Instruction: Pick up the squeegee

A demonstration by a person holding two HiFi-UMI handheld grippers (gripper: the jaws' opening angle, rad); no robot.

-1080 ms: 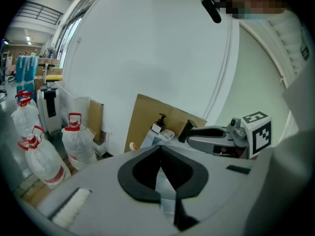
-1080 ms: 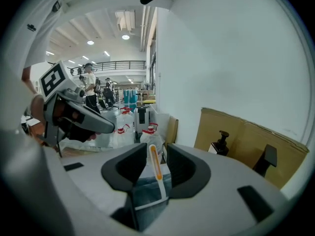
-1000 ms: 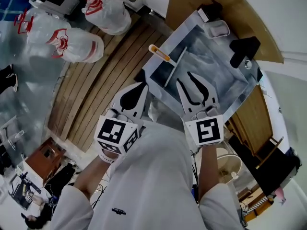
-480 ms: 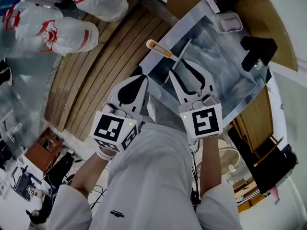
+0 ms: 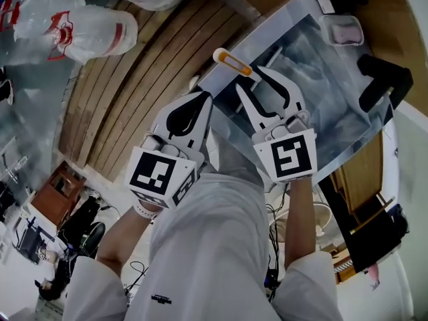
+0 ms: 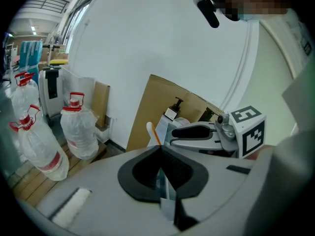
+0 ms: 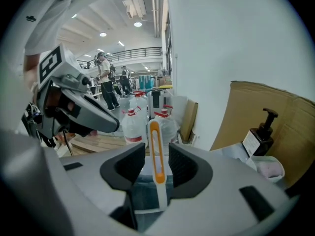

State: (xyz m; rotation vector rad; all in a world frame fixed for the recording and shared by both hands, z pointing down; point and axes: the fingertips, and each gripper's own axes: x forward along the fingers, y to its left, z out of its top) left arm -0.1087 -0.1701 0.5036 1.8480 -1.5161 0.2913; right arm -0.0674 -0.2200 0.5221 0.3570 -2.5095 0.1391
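The person stands over a shiny steel tray (image 5: 334, 92) that rests on a brown cardboard-coloured surface (image 7: 275, 112), with both grippers held out side by side in front of the white shirt. The squeegee (image 5: 232, 62) lies at the tray's near corner, its orange-and-white handle poking past the rim toward the wooden slats (image 5: 134, 92) of the floor. The right gripper (image 5: 253, 79) is right at that handle: from its own camera its two dark pads stand apart, and the handle (image 7: 155, 136) rises straight up the middle of the gap with a sliver of space on either side, so the claw straddles it without pinching. The left gripper (image 5: 200, 102) hangs just beside the tray's edge, over the slats; its jaws are pressed together at the tips (image 6: 160, 146) and there is nothing in them. At the far side of the tray sit a small soap dish (image 5: 346, 31) with something pink in it and a dark pump bottle (image 7: 261, 134). Several big clear water jugs with red caps (image 5: 87, 29) lie off to the left on the floor.
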